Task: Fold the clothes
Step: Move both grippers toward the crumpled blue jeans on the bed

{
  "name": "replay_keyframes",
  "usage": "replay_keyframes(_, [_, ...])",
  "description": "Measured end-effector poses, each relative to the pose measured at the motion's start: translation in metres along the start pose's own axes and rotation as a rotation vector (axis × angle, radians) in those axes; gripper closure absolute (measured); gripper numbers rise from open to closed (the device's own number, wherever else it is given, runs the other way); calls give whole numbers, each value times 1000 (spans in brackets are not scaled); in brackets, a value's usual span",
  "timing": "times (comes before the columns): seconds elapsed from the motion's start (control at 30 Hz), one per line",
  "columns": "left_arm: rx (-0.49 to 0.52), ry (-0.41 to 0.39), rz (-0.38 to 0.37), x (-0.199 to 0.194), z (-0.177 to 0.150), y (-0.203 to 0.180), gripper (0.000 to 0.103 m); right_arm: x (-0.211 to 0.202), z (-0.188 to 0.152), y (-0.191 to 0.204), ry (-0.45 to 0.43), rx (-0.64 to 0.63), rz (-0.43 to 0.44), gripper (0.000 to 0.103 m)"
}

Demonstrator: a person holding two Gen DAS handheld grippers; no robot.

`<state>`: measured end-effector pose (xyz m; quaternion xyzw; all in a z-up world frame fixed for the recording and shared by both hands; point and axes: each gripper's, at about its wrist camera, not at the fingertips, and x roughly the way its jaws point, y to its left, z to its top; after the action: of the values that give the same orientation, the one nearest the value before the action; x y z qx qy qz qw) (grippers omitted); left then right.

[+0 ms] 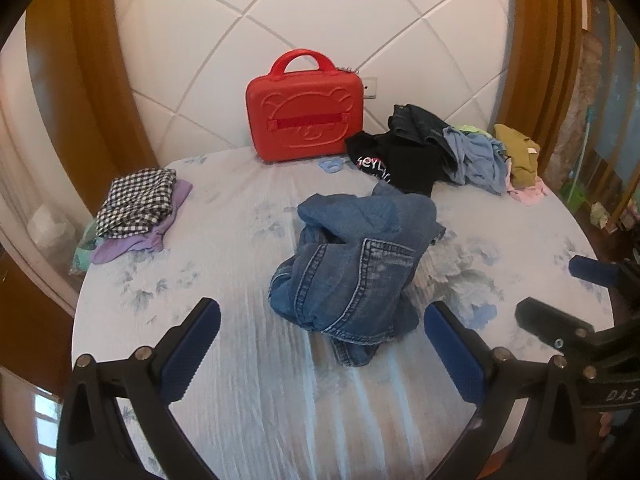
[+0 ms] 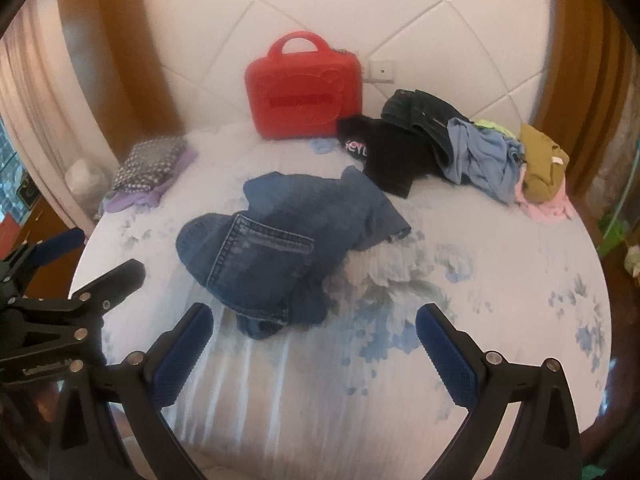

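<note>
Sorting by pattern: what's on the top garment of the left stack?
Black-and-white check garment; clearest in left wrist view.

Light: soft, even daylight, fairly bright.
Shadows: faint, under the crumpled blue denim jeans (image 1: 352,264).
Sharpness: left wrist view crisp; right wrist view blurred, the red hard-shell case (image 2: 304,92) smeared.
Edges: strong fisheye bending, dark corner vignette.

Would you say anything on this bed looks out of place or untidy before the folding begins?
Yes. The jeans lie crumpled mid-bed, and a loose heap of unfolded clothes sprawls at the right. The red suitcase stands upright against the headboard, odd among laundry. The checked pile at the left looks folded.
</note>
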<state>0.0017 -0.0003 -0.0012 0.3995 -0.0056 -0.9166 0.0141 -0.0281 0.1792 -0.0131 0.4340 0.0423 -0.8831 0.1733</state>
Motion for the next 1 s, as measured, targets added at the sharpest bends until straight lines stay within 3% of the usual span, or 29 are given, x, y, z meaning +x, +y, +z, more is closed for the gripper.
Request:
replay_keyframes(0.2, [-33,61,-8,11,2,9,0,6,4,1,39,8,-10,0])
replay_keyframes(1.0, [-29,53,-7,13,-1,9,0,10,1,-9,34,30,6,0])
